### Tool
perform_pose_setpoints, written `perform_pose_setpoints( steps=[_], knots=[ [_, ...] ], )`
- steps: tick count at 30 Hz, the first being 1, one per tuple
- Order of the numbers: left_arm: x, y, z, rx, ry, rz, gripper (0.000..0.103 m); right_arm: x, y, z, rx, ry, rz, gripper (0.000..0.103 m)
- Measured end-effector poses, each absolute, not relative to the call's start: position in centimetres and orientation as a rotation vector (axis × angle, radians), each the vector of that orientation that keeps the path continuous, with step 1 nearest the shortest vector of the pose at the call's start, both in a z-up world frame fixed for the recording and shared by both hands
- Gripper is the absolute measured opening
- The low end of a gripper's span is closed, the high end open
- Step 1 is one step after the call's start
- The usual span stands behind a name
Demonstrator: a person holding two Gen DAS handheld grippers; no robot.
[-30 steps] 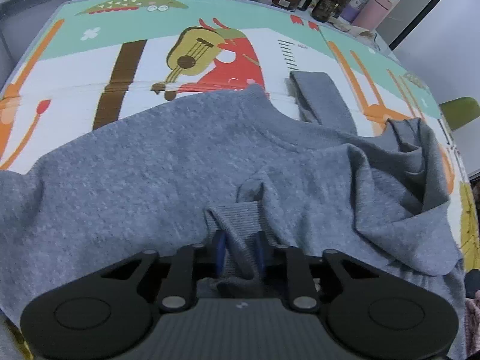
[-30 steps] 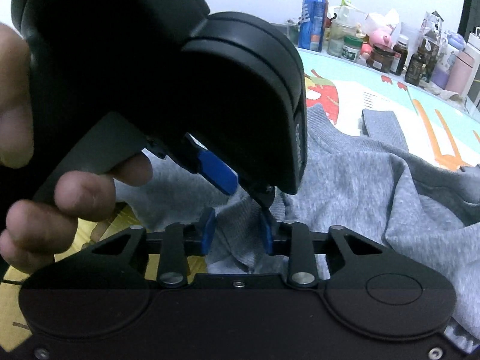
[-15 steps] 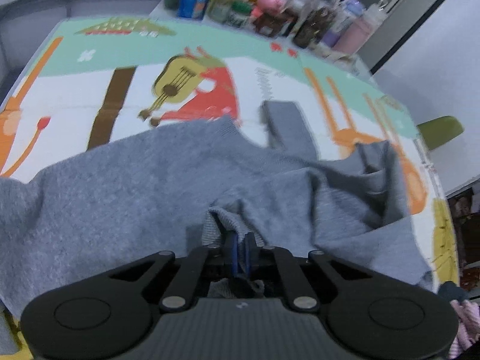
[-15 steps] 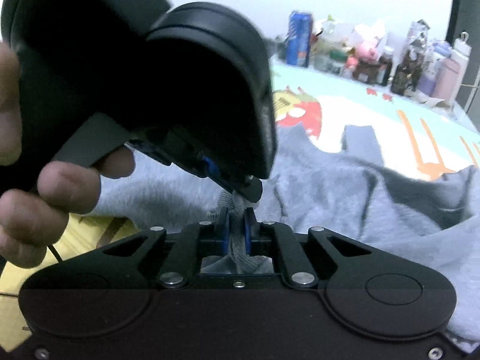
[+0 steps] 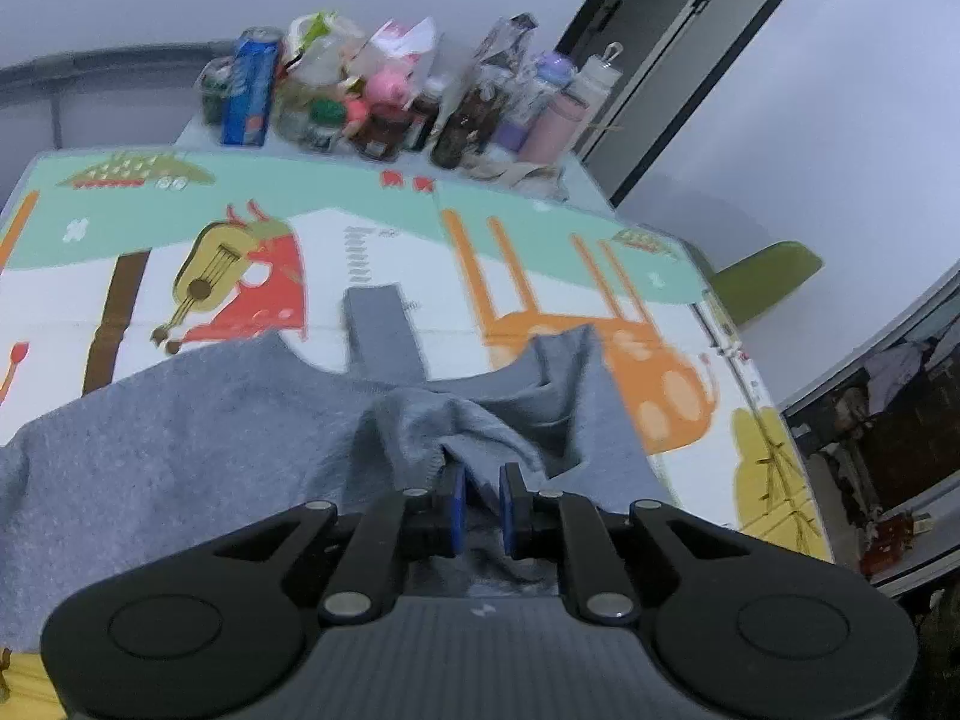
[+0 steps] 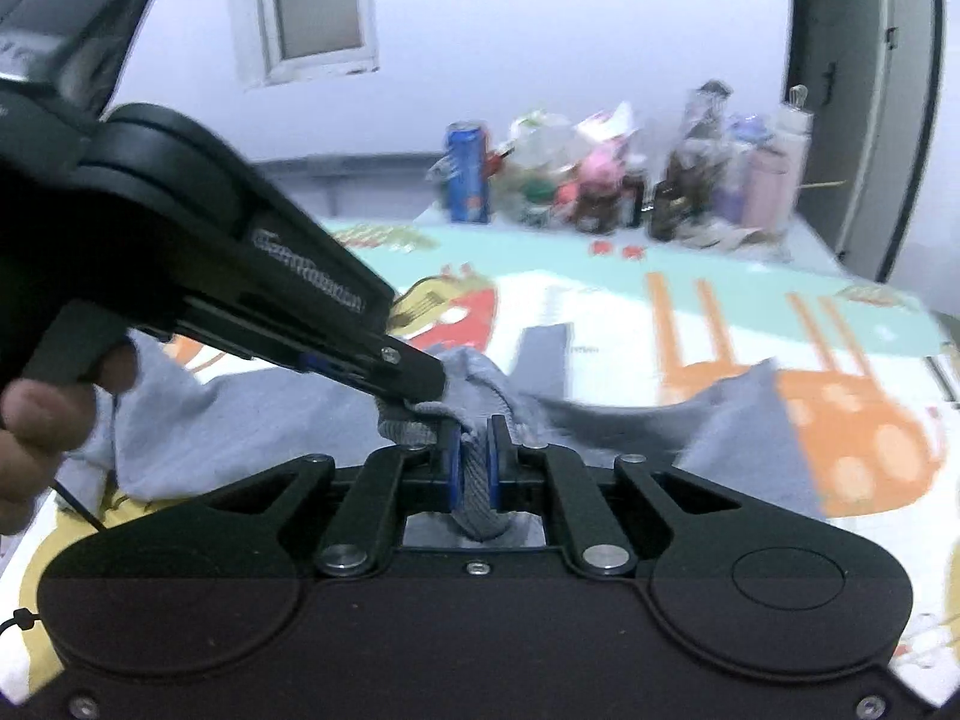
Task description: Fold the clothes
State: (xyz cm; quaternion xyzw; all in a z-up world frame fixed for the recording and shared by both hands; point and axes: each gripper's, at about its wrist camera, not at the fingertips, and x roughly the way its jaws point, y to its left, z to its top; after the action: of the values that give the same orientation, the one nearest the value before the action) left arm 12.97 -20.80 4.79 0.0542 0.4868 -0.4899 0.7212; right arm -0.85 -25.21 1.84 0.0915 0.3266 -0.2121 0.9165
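Note:
A grey sweatshirt lies rumpled on the cartoon play mat, one sleeve stretched toward the far side. My left gripper holds a raised bunch of its ribbed edge; its jaws are opening a little, with cloth still between the blue pads. In the right wrist view that left gripper comes in from the left, its tip on the same bunch of the sweatshirt. Right beside it, my right gripper is shut on a fold of the ribbed hem. Both grips hold the cloth above the mat.
Several bottles, jars, a blue can and a pink toy crowd the table's far edge. A green chair stands off the right side. A person's hand grips the left tool's handle. Bare mat lies beyond the sweatshirt.
Both grippers closed on the sweatshirt's hem and rose, lifting it off the mat. The views tipped up toward the far wall. The left pads now stand slightly wider than half a second ago.

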Motion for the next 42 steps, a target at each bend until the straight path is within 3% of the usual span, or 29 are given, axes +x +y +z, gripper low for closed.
perform_pose_setpoints(
  steps=[4,22,42],
  knots=[
    [11.8,-21.0,5.9,0.164,1.023,-1.05,0.014,-4.0,-27.4,4.1,0.177,0.651,-0.521,0.007],
    [6.6,-22.7,2.5,0.281,1.129,-1.101,0.016,-15.5,-38.8,11.2,0.115,0.613,-0.884,0.007],
    [-1.3,-29.3,1.7,0.314,1.166,-1.006,0.026,-27.9,-54.0,8.8,0.102,0.71,-1.05,0.006]
  ],
)
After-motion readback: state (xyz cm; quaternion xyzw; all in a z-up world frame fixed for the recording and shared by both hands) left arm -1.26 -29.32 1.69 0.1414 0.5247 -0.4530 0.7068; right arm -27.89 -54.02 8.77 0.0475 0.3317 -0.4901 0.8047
